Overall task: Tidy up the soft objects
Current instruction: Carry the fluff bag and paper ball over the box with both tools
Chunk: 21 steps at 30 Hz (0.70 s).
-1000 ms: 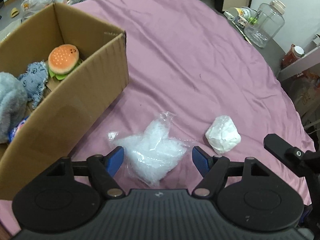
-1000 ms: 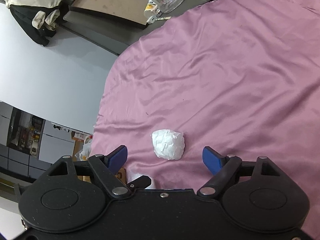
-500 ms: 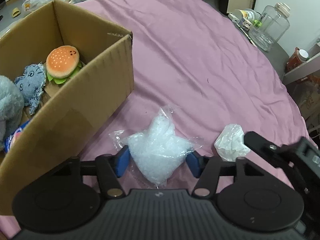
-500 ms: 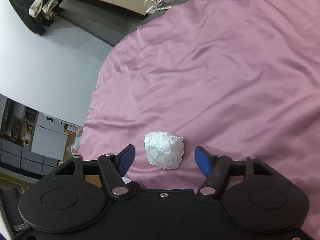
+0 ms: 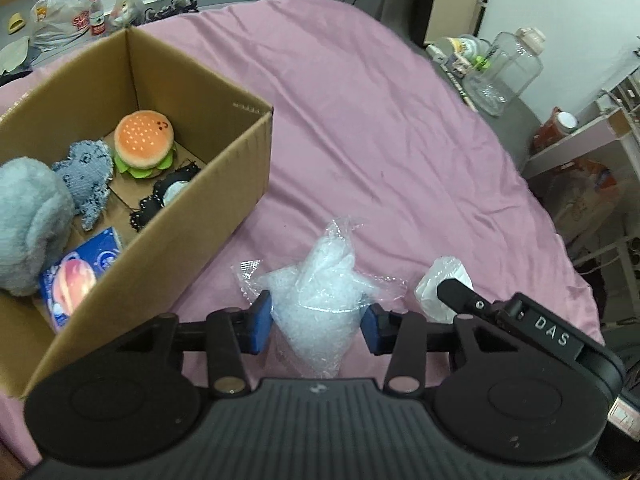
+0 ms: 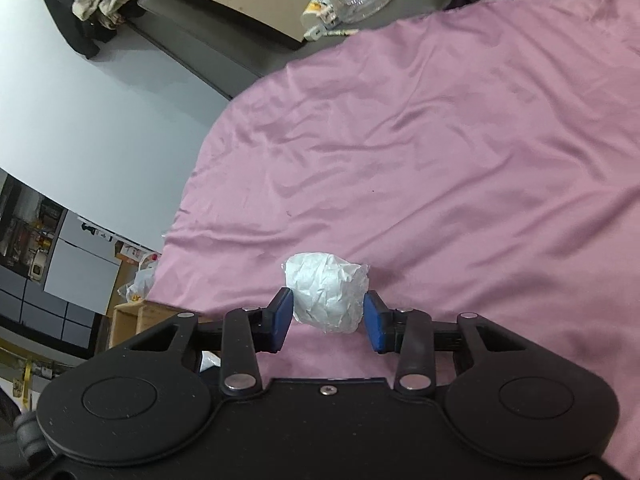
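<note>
A: Pinching is seen on both sides. The clear plastic bag point(image 5: 320, 304) is clamped between the blue pads of the left gripper point(image 5: 316, 322), low on the pink cloth point(image 5: 380, 128).

B: And the crumpled white wad point(image 6: 326, 294)?

A: It is squeezed by the right gripper point(image 6: 326, 320), whose pads are pressed against its flanks; from the bag, it lies at 3 o'clock. The cardboard box point(image 5: 200, 216), at 10 o'clock from the bag, is filled with a burger plush point(image 5: 143, 142).

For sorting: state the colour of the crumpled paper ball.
White; the crumpled paper ball shows best in the right wrist view.
</note>
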### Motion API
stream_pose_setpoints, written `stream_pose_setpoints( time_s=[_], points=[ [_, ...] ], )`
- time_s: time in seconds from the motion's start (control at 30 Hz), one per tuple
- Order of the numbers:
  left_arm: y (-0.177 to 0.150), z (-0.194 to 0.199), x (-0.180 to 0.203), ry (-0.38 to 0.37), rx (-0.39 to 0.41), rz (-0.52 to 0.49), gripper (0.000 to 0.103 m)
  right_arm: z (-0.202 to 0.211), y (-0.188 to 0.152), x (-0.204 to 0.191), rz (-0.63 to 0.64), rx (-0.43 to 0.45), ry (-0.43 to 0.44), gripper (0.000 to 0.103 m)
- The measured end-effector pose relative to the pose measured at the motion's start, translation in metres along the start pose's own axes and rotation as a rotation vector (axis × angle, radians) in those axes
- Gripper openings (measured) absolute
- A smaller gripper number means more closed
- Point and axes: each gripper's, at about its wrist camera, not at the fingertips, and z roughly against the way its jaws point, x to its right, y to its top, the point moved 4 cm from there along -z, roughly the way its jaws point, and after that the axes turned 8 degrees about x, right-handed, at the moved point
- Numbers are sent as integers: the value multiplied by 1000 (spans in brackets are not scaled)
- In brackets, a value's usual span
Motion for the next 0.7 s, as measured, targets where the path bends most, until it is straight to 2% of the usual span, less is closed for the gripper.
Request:
stream_pose_setpoints(
  time_s=[0.23, 0.7],
  points=[
    [6, 35, -9, -31, 12, -5, 44, 33, -2, -17, 32, 31, -21, 38],
    [31, 88, -38, -111, 49, -15, 44, 88, 5, -81, 94, 122, -33, 38]
  ],
)
